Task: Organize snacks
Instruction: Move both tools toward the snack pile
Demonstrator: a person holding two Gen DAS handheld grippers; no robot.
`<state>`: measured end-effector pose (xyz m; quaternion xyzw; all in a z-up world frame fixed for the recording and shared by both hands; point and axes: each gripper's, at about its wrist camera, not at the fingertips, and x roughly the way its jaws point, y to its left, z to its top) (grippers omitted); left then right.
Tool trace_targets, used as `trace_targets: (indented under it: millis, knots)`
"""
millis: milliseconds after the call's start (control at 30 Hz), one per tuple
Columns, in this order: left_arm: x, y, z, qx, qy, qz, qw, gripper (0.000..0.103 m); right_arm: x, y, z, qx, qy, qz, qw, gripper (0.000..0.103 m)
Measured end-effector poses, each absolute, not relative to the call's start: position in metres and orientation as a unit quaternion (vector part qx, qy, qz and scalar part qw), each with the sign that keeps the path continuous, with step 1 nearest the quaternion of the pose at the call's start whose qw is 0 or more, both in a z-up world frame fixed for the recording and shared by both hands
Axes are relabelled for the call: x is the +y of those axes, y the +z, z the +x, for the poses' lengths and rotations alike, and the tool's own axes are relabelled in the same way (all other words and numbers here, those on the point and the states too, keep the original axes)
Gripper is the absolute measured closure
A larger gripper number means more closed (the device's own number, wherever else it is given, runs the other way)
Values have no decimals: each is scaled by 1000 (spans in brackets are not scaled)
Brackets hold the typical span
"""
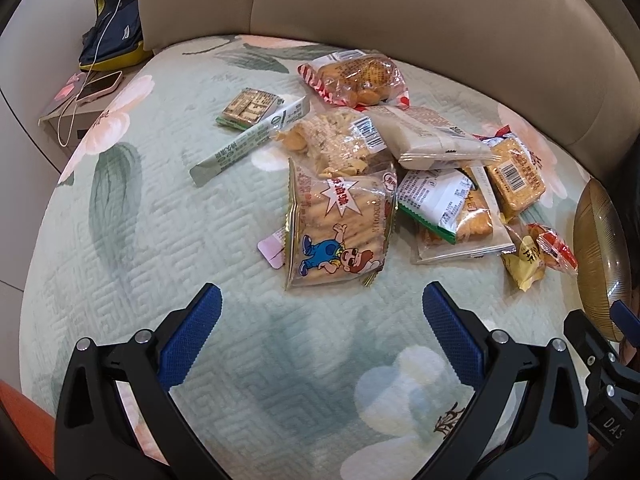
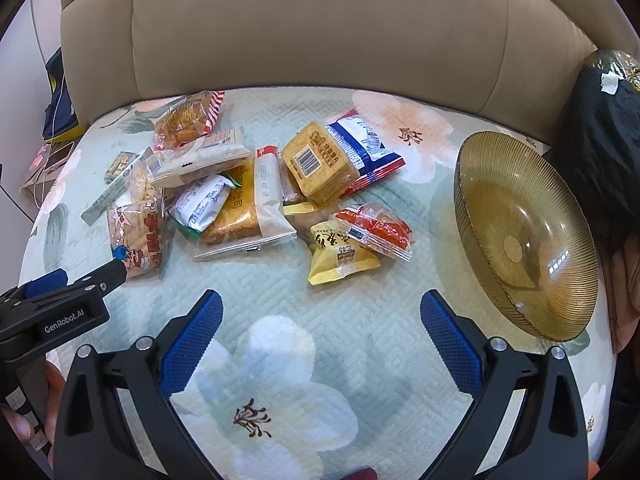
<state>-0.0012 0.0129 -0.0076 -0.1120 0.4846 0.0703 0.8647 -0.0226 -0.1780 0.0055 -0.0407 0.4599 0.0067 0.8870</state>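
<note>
Floral quilt (image 2: 360, 320) bears snack packets (image 2: 240, 200) beside an amber bowl (image 2: 520, 240); left tongs (image 1: 322, 300) and right tongs (image 2: 320, 308) gape wide, empty.

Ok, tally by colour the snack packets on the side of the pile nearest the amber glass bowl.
Yellow peanut packet: 1
Clear packet with red filling: 1
Blue, white and red packet: 1
Golden-brown square cracker packet: 1
Total: 4, not counting pieces mostly hidden beneath them.

Snack pile (image 2: 248, 192) crowds cushion centre; bare strip between pile and bowl (image 2: 524, 240).
</note>
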Motion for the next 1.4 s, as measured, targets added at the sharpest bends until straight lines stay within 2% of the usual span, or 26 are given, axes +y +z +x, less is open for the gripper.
trace_targets:
  millis: [267, 633, 1100, 1200, 1400]
  knots:
    - [30, -18, 2, 506, 85, -143, 846, 3, -185, 2, -19, 453, 27, 18, 891, 5]
    - [20, -31, 7, 532, 37, -156, 831, 3, -199, -8, -11, 472, 13, 42, 880, 6]
    - [-2, -43, 3, 572, -20, -147, 807, 3, -242, -47, 8, 552, -15, 142, 821, 9]
    - [-6, -40, 6, 567, -22, -131, 813, 3, -248, -61, 12, 574, -12, 166, 802, 14]
    - [4, -39, 8, 571, -9, -142, 809, 3, -251, -66, 12, 576, -6, 182, 797, 14]
